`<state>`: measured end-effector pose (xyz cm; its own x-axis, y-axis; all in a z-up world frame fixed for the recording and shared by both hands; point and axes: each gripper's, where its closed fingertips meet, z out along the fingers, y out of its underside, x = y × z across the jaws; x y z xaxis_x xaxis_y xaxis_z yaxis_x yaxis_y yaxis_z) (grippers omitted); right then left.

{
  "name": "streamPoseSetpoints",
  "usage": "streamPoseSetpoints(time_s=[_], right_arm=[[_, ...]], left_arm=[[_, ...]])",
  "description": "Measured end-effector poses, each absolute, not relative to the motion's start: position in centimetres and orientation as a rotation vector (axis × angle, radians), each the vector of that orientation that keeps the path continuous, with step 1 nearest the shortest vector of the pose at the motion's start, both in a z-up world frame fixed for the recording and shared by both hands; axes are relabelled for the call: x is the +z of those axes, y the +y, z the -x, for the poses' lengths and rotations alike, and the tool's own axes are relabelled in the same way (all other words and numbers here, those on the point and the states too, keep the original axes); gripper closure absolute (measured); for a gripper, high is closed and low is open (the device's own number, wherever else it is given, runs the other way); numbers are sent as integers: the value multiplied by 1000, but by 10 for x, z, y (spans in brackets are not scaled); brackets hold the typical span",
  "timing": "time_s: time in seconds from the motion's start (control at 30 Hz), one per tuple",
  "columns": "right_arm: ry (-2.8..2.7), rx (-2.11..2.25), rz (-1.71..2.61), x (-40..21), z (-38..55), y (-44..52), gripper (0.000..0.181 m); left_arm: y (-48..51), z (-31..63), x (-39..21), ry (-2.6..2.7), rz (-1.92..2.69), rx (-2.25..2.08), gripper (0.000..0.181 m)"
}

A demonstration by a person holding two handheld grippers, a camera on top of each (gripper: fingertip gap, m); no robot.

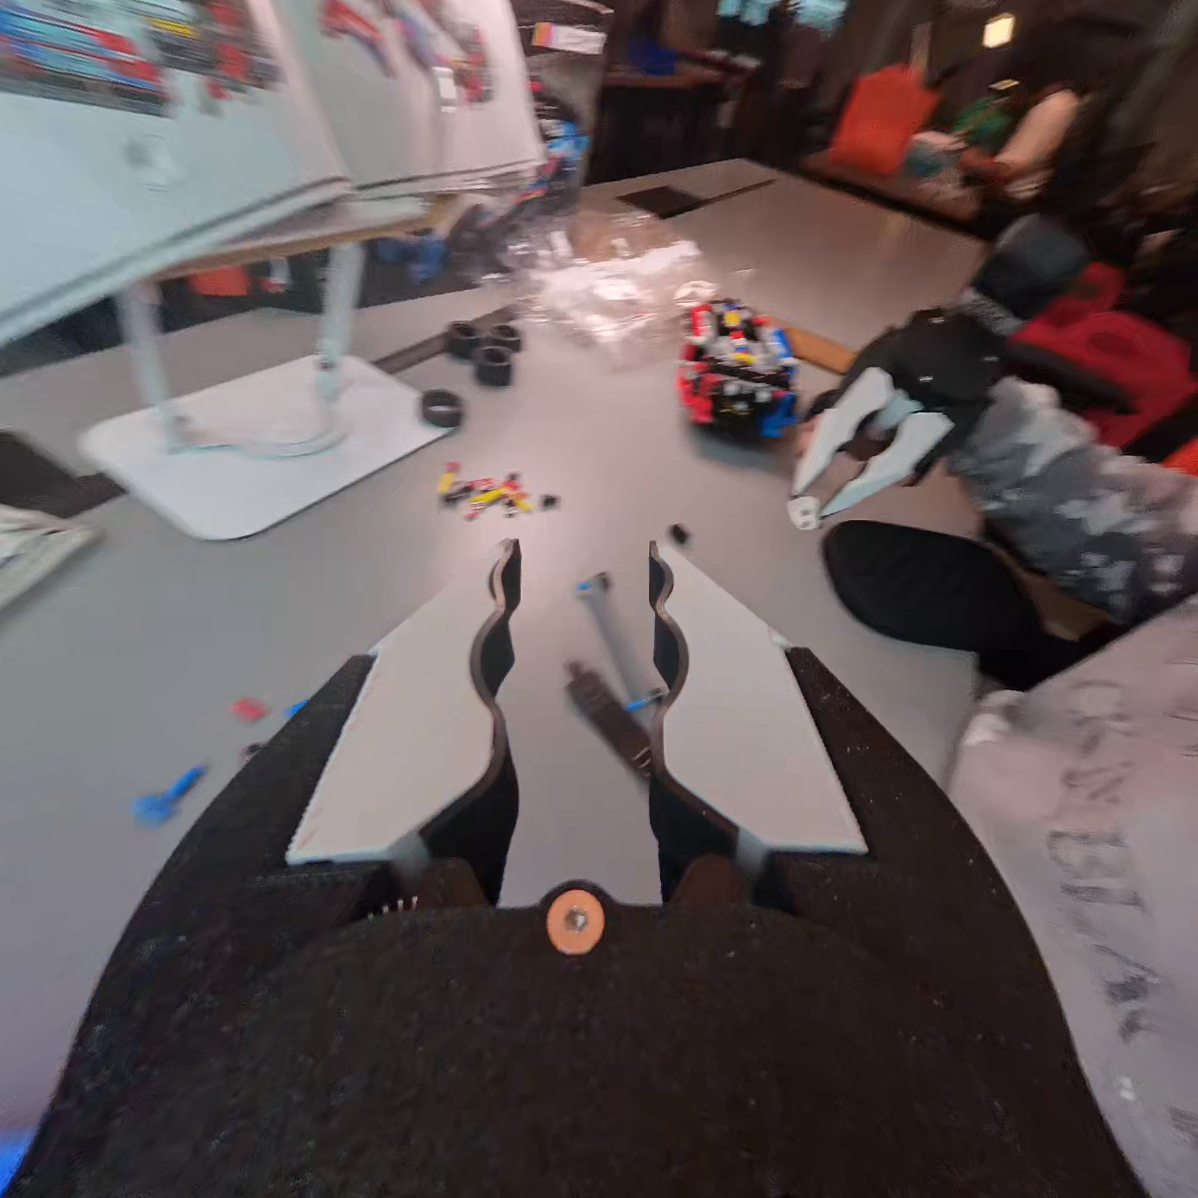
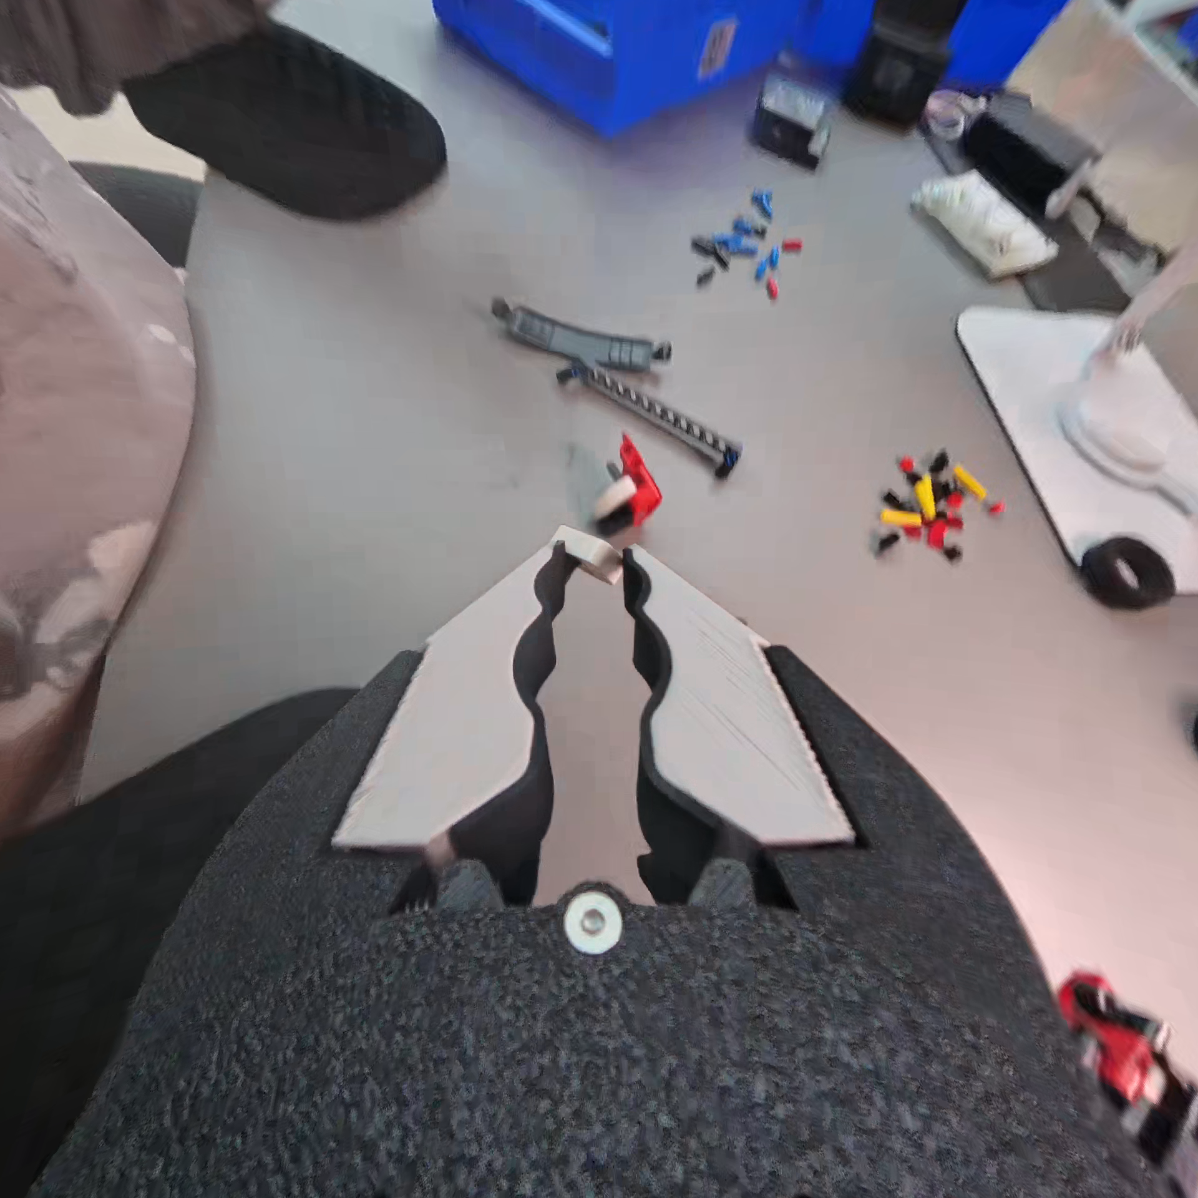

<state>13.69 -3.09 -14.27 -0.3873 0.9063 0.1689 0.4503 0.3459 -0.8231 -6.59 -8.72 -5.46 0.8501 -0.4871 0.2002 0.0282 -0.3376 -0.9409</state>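
My left gripper (image 1: 583, 551) is open and empty, low over the grey table (image 1: 324, 616). A light grey beam with blue pins (image 1: 606, 638) and a dark grey panel piece (image 1: 609, 719) lie on the table between its fingers. My right gripper (image 2: 593, 551) is shut on a small white brick piece (image 2: 599, 559) at its tips; it also shows in the left wrist view (image 1: 813, 509). A small red and white brick assembly (image 2: 625, 493) lies just beyond the right tips. The dark grey panel (image 2: 577, 340) and the long beam (image 2: 655, 408) lie farther out.
A partly built brick car (image 1: 736, 369) stands mid-table by clear plastic bags (image 1: 603, 279). Black tyres (image 1: 486, 350), a red-yellow pile (image 2: 927, 505) and blue pins (image 2: 745, 240) lie loose. A white stand base (image 1: 259, 441) is at left, a blue bin (image 2: 616, 52) far off. A person's dark sleeve (image 2: 292, 123) rests nearby. There is about 25 centimetres between the tips of the two grippers.
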Motion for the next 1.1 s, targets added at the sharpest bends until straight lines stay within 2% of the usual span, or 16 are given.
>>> streamPoseSetpoints(time_s=[0.03, 0.2, 0.27, 0.57, 0.8, 0.87, 0.93, 0.97, 1.03, 1.1], right_arm=[[-1979, 956, 1121, -133, -125, -41, 164], [-1973, 891, 799, -98, -68, -77, 164], [-1982, 827, 708, -92, -54, -87, 165], [-1820, 862, 668, -86, -39, -76, 170], [-1844, 1271, 827, -94, -47, -86, 170], [-1883, 1376, 949, -104, -47, -85, 154], [-1962, 1351, 1020, -122, -46, -86, 145], [-2007, 1312, 1042, -132, -46, -86, 146], [-2095, 1265, 1058, -149, -47, -91, 164], [-2085, 1229, 1055, -153, -42, -89, 164]], left_arm=[[-83, 37, -58, 390, 1832, -683, 143], [-83, -67, -88, 470, 1859, -1348, 144], [-82, -75, -92, 458, 1842, -1442, 154], [-80, -46, -95, 434, 1759, -1300, 169], [-89, -50, -112, 474, 1840, -1418, 174], [-90, -53, -130, 575, 1946, -1264, 174], [-93, -56, -141, 698, 2002, -1109, 174], [-92, -56, -145, 734, 2025, -1042, 174], [-90, -55, -152, 774, 2052, -934, 174], [-88, -51, -153, 778, 2054, -887, 175]])
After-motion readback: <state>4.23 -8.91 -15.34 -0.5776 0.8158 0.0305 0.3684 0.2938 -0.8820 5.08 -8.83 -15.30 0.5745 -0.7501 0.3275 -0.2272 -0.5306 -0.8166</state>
